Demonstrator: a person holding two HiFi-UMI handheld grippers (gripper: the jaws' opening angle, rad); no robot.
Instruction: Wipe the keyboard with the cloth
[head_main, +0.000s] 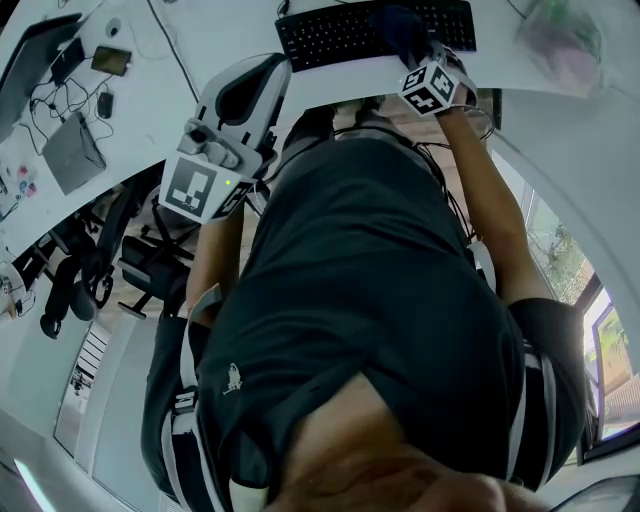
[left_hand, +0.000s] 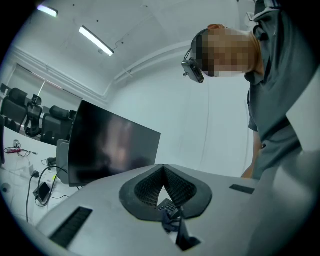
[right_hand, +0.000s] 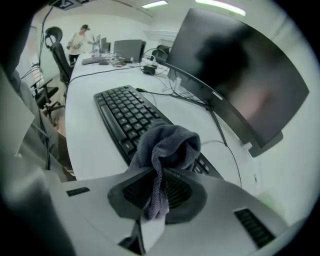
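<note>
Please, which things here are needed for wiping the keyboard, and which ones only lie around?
For the job: keyboard; cloth; right tongs, shut on the cloth.

Only lying around: monitor; office chair; cable behind the keyboard; left tongs, shut and empty.

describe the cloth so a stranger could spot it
Find the big dark monitor on the white desk; a black keyboard lies before it. Over its near end, the cloth is the bunched grey towelling pinched in the right claw, the only soft thing there.
</note>
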